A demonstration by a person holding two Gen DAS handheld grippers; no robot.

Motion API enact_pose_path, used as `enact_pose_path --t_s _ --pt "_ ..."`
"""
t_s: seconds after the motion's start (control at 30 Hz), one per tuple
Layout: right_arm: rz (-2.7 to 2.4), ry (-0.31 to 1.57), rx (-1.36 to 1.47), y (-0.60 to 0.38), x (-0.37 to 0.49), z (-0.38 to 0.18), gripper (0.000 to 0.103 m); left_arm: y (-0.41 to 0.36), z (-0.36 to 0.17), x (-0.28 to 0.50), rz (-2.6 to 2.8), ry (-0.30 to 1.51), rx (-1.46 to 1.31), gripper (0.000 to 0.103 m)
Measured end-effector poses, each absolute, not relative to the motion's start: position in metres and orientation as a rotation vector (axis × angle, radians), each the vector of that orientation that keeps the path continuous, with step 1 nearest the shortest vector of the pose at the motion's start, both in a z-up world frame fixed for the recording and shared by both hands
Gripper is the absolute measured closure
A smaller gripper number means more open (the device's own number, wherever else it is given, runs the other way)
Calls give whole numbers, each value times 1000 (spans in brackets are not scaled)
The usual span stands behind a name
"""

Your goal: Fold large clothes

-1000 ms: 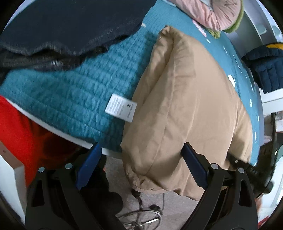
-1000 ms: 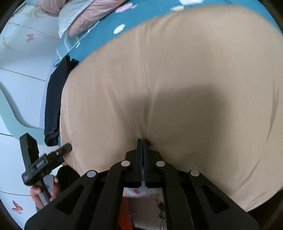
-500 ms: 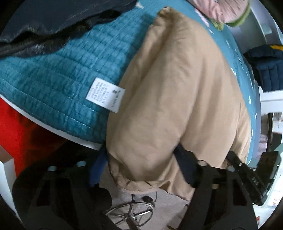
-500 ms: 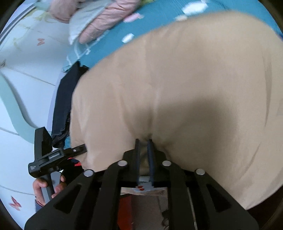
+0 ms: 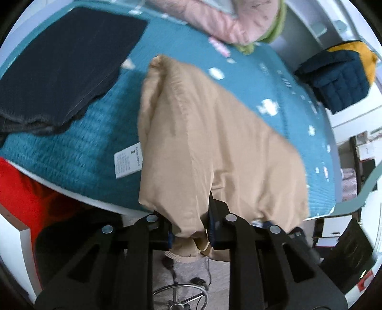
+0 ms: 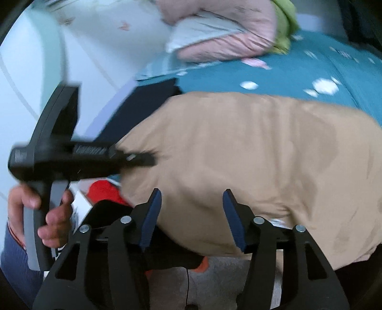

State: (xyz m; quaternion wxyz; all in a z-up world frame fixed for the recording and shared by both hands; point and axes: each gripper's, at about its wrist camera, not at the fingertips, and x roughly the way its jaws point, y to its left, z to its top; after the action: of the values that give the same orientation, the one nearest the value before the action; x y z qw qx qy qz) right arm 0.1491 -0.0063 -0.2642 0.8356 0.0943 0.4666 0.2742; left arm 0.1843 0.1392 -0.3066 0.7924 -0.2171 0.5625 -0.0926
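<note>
A large tan garment (image 5: 214, 143) lies across a teal quilted bed (image 5: 71, 147), its lower edge hanging over the bed's near side. My left gripper (image 5: 189, 224) is closing, and its blue pads pinch a bunched fold of that lower hem, which is lifted. In the right wrist view the tan garment (image 6: 250, 155) fills the middle. My right gripper (image 6: 191, 209) is opening above it; the cloth lies behind the pads and they do not press on it. The left gripper (image 6: 71, 155) shows there too, held by a hand (image 6: 47, 209), with its tip at the garment's left edge.
A dark folded garment (image 5: 59, 66) lies on the bed at the far left, and a white label (image 5: 127, 162) beside the tan cloth. Pink bedding (image 5: 238, 21) is piled at the head. A navy cushion (image 5: 339, 78) sits on the right. Below are a chair base (image 5: 179, 293) and something red (image 5: 23, 190).
My left gripper went from wide open around the hem to pinching it and rose with it. My right gripper let go of the tan cloth, spread its jaws and drew back.
</note>
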Motion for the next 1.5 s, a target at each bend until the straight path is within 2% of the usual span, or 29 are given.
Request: enact_pose_path --t_s 0.1,0.67,0.7,0.8,0.83,0.9,0.97,1.17,1.23,1.3,1.37,1.5 --pt "614 941 159 7 143 -254 41 120 -289 188 -235 1192 -466 84" --pt "527 845 262 -3 175 -253 38 75 -263 196 -315 1202 -434 84" --pt "525 836 270 -4 177 -253 44 72 -260 197 -319 1202 -416 84" --pt "531 853 318 -13 185 -256 74 66 -258 199 -311 1205 -389 84" --pt "535 857 336 -18 187 -257 79 65 -257 199 -307 1202 -381 82" --pt "547 855 406 -32 189 -255 83 64 -254 199 -344 1193 -416 72" --pt "563 849 497 -51 193 -253 84 66 -250 197 -405 1161 -482 70" --pt "538 836 774 -114 200 -255 86 55 -228 187 -559 1023 -570 43" --pt "517 822 869 -139 199 -260 87 51 -218 181 -593 958 -576 38" --pt "490 797 958 -163 194 -263 87 49 -210 177 -633 900 -594 25" --pt "443 766 1002 -186 187 -263 87 47 -206 175 -624 863 -598 23" --pt "352 729 1067 -225 170 -266 87 26 -230 183 -418 937 -417 23"
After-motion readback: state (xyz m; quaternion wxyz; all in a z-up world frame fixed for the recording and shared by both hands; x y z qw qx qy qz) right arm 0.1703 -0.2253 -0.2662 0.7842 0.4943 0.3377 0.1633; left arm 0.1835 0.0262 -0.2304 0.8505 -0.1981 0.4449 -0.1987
